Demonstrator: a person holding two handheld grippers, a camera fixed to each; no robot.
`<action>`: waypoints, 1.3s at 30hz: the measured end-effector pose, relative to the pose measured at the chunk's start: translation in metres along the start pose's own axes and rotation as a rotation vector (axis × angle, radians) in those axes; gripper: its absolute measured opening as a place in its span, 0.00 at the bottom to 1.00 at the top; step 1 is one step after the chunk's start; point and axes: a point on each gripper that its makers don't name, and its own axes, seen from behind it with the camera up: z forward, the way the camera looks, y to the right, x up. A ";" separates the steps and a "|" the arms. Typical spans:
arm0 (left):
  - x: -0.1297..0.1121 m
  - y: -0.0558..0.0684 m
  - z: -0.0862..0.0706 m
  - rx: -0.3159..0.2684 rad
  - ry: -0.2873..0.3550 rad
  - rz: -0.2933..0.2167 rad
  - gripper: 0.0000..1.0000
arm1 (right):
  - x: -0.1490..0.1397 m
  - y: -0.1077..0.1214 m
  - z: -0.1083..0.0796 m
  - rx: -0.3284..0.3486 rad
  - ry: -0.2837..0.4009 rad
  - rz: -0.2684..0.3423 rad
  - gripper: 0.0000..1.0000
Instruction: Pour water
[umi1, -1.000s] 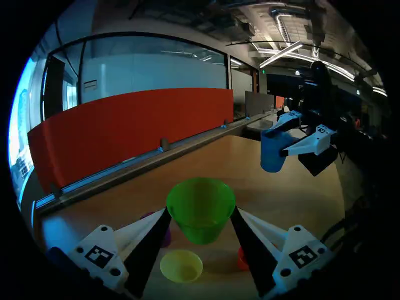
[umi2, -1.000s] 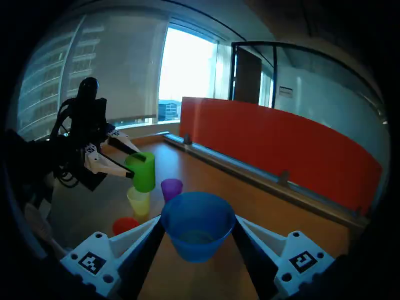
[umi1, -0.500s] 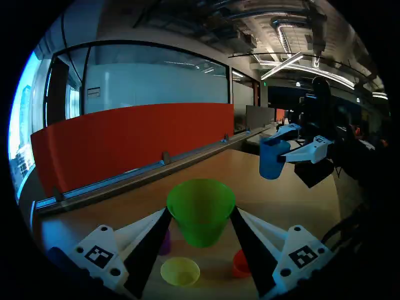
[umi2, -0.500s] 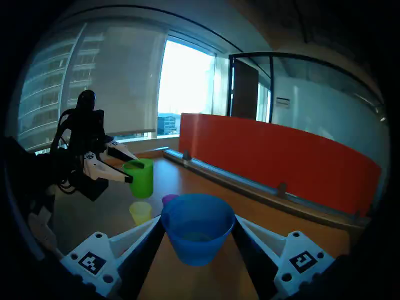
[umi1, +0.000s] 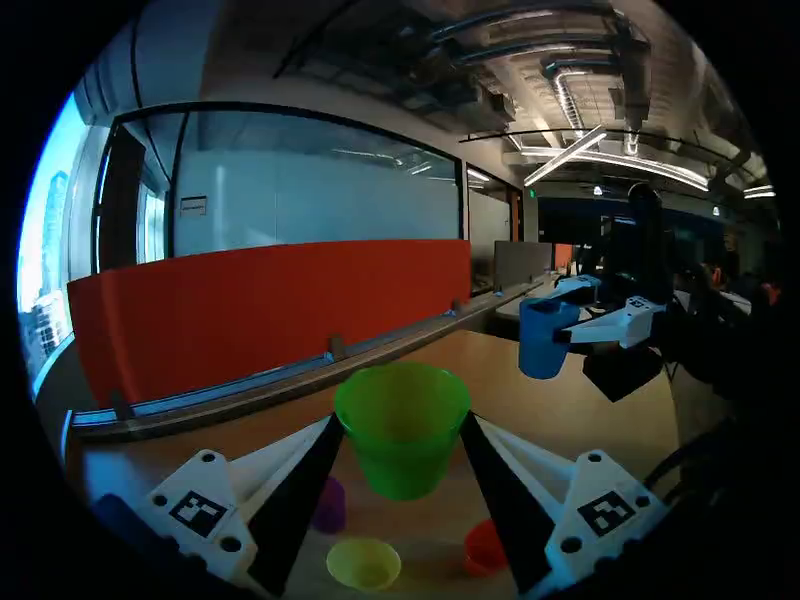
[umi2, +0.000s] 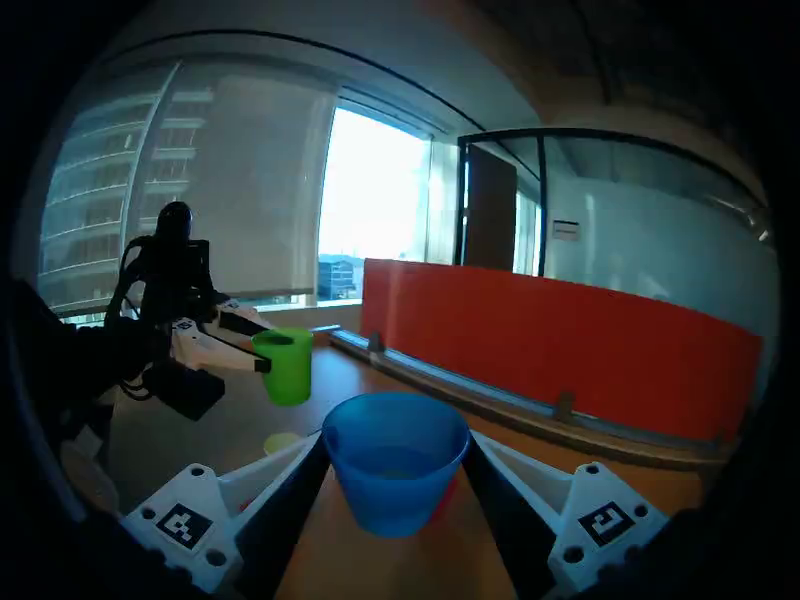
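My left gripper (umi1: 402, 428) is shut on a green cup (umi1: 402, 455), upright and lifted above the wooden table (umi1: 560, 420). My right gripper (umi2: 396, 447) is shut on a blue cup (umi2: 396, 475) with a little liquid at its bottom. In the left gripper view the blue cup (umi1: 540, 338) hangs upright at the right, in the right gripper (umi1: 562, 322). In the right gripper view the green cup (umi2: 286, 365) hangs at the left, in the left gripper (umi2: 262, 352). The two cups are apart.
On the table below stand a purple cup (umi1: 328, 505), a yellow cup (umi1: 364, 563) and a red cup (umi1: 485, 548). An orange partition (umi1: 270, 300) with a metal rail runs along the table's far edge. A person's dark sleeve (umi2: 70, 360) is behind the left gripper.
Both grippers have risen with their cups still held. The cups on the table have slid lower in both views. The blue and green cups stay upright.
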 end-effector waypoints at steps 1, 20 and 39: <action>0.002 0.001 0.000 -0.001 0.007 -0.001 0.85 | 0.002 0.000 0.000 0.000 0.006 0.001 0.92; 0.018 0.009 -0.003 -0.020 0.074 -0.008 0.86 | 0.022 -0.001 -0.001 0.012 0.082 0.029 0.92; 0.005 0.017 -0.001 -0.042 0.058 0.005 0.86 | 0.031 -0.008 0.004 0.028 0.064 -0.015 0.92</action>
